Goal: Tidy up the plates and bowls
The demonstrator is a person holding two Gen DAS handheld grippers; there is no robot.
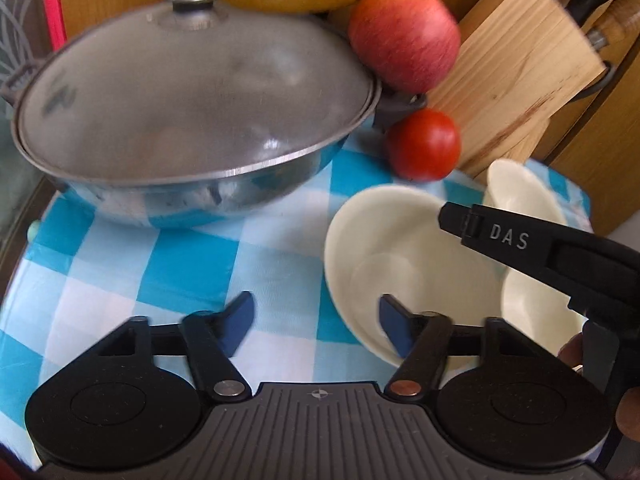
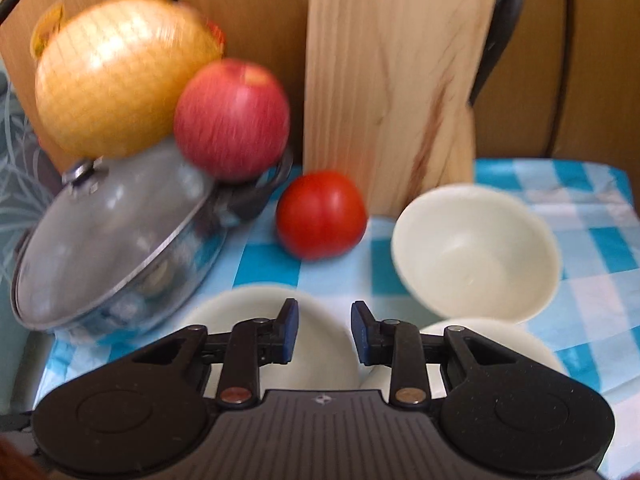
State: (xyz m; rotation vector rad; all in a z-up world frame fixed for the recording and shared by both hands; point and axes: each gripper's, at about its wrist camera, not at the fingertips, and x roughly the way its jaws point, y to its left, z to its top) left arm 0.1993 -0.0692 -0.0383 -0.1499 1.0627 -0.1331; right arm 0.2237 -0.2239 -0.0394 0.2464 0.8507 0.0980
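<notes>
Left hand-held gripper point(image 1: 316, 322): jaws half open, empty, right pad at cream bowl point(image 1: 400, 264) rim. Right hand-held gripper point(image 2: 324, 330): narrowly open, empty, over bowls.

A: What is the left gripper point(image 1: 316, 322) made of?
B: Matte black linkage arms, blue pads point(image 1: 394, 328) at the tips, two round discs low in the frame, and a ribbed grey plate carrying a small cross mark. One pivot screw is silver, the other copper.
A: And the right gripper point(image 2: 323, 334)?
B: The same build. Seen at the right edge, its finger reads "DAS" in white.
</notes>
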